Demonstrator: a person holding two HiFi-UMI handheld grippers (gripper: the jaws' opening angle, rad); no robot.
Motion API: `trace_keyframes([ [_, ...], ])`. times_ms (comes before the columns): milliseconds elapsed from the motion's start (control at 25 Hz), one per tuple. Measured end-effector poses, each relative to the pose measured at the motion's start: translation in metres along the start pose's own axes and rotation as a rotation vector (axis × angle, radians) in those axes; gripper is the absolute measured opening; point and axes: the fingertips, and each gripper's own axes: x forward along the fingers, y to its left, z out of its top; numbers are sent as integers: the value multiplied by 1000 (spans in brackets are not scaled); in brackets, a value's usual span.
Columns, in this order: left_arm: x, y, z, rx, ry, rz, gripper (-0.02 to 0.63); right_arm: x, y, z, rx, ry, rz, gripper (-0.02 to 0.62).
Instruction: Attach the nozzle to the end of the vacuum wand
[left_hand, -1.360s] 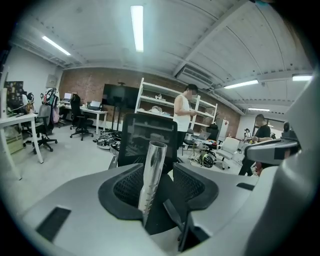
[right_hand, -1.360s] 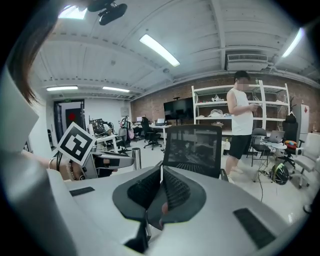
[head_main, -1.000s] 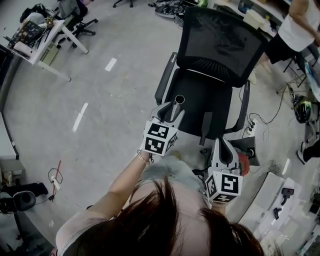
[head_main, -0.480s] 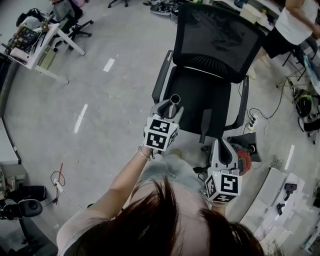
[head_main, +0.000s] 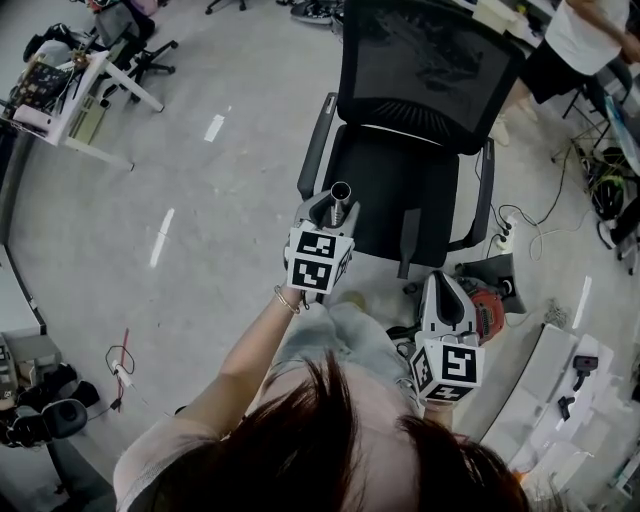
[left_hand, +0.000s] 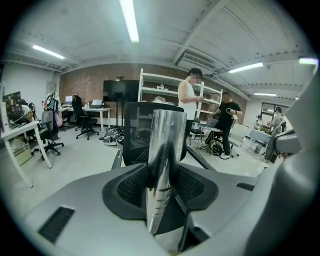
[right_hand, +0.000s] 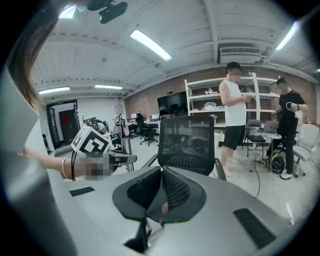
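Our left gripper (head_main: 335, 212) clamps the wand (left_hand: 165, 160), open end up; our right gripper (head_main: 443, 284), closed on nothing, sits to its right, nozzle unseen.

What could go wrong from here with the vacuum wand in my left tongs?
The wand is smooth, shiny metal, held roughly upright by the left tongs alone; pushing a nozzle on could make it slide or twist in the grip. The right tongs are shut and empty, and no nozzle is in view, so fetching one may swing the wand into the chair just ahead.
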Motion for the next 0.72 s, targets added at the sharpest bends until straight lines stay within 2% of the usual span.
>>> trace_keyframes([
  [120, 0, -1, 0, 30, -10, 8, 163, 3, -5, -7, 4, 13, 7, 32],
  [360, -1, -1, 0, 40, -26, 15, 159, 12, -18, -26, 10, 51, 16, 34],
  [560, 3, -1, 0, 39, -16, 17, 158, 23, -27, -44, 49, 72, 89, 34],
  [720, 3, -3, 0, 40, -9, 17, 158, 29, -36, -61, 66, 109, 107, 34],
])
